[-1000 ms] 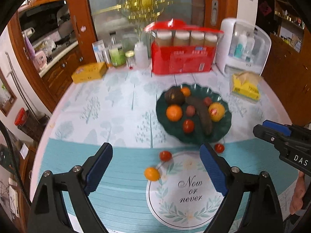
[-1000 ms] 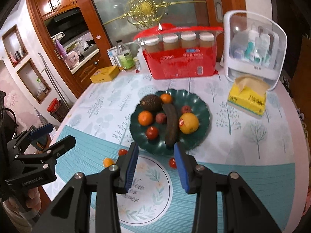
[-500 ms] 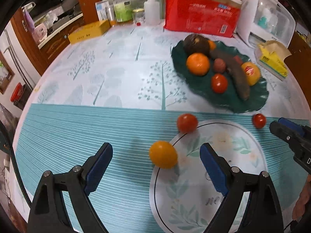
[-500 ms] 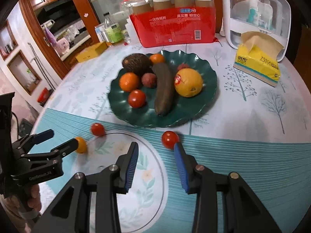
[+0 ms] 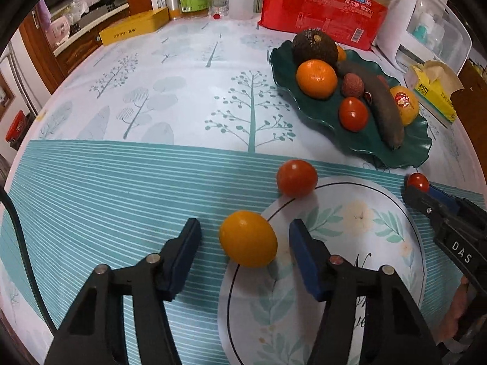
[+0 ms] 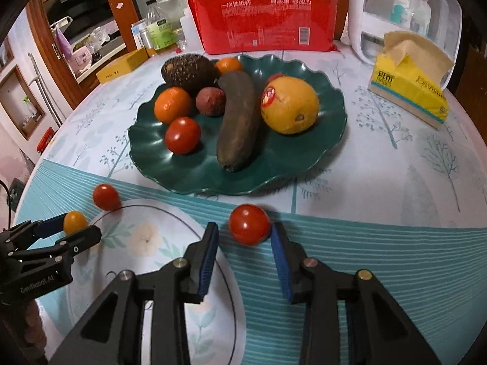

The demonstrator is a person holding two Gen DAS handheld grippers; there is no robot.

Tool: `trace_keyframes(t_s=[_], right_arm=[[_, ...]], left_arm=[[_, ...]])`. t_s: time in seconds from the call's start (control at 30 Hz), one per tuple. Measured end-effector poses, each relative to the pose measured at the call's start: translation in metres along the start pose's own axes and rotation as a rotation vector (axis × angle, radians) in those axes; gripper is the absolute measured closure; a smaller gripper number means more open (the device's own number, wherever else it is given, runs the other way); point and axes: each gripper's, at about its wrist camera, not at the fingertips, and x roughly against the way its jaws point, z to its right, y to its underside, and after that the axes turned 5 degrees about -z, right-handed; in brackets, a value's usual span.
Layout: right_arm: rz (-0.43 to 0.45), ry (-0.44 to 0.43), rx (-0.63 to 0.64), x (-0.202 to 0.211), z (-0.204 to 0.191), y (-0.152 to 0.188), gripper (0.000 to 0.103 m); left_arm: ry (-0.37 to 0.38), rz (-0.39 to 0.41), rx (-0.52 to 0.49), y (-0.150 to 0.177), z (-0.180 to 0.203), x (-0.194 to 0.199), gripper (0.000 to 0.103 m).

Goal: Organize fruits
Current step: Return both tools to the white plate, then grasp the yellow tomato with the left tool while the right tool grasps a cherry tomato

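Closing on two loose fruits at once is the step in hand, and doing it well seems to hinge on centring each fruit before the squeeze. The left gripper [image 5: 245,240] is spread, its blue pads either side of the yellow tomato [image 5: 248,238], which lies on the striped cloth just at the rim of the round mat [image 5: 359,228]; neither pad touches it, and the gap on the left looks a little smaller than on the right, so a small shift right would even the bite. The right gripper [image 6: 243,237] is also spread around a red tomato [image 6: 249,224] that sits on the cloth between mat and green plate [image 6: 307,155]; its right pad looks very close to the skin, perhaps touching, while the left pad stands clear. That fruit sits near the fingertips, so easing forward until it lies deeper between the pads should guard against it squirting out. Both fruits are round, smooth and probably soft, so a slow, light squeeze is wise; a hard one could split the skin or roll them away. A second red tomato [image 5: 296,178] rests at the mat's far edge, near the yellow one but apart from it, and should be left undisturbed. The plate already holds several fruits, with bare room near its front rim, a likely place for these.
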Motion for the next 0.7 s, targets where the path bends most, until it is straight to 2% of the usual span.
trace_keyframes(t_s=[0.13, 0.17, 0.5, 0.7], right_arm=[[0.015, -0.004, 0.007, 0.000, 0.000, 0.001, 0.076], [0.016, -0.005, 0.007, -0.001, 0.001, 0.001, 0.076], [0.002, -0.018, 0.008, 0.000, -0.001, 0.003, 0.077], [-0.011, -0.045, 0.007, 0.011, -0.006, 0.010, 0.078]], left_arm=[[-0.029, 0.020, -0.001, 0.000, 0.001, 0.000, 0.068], [-0.030, 0.021, 0.000, 0.001, 0.001, 0.002, 0.070], [-0.013, -0.001, -0.001, 0.006, -0.001, 0.007, 0.071], [0.026, -0.036, 0.005, 0.013, 0.006, 0.017, 0.072]])
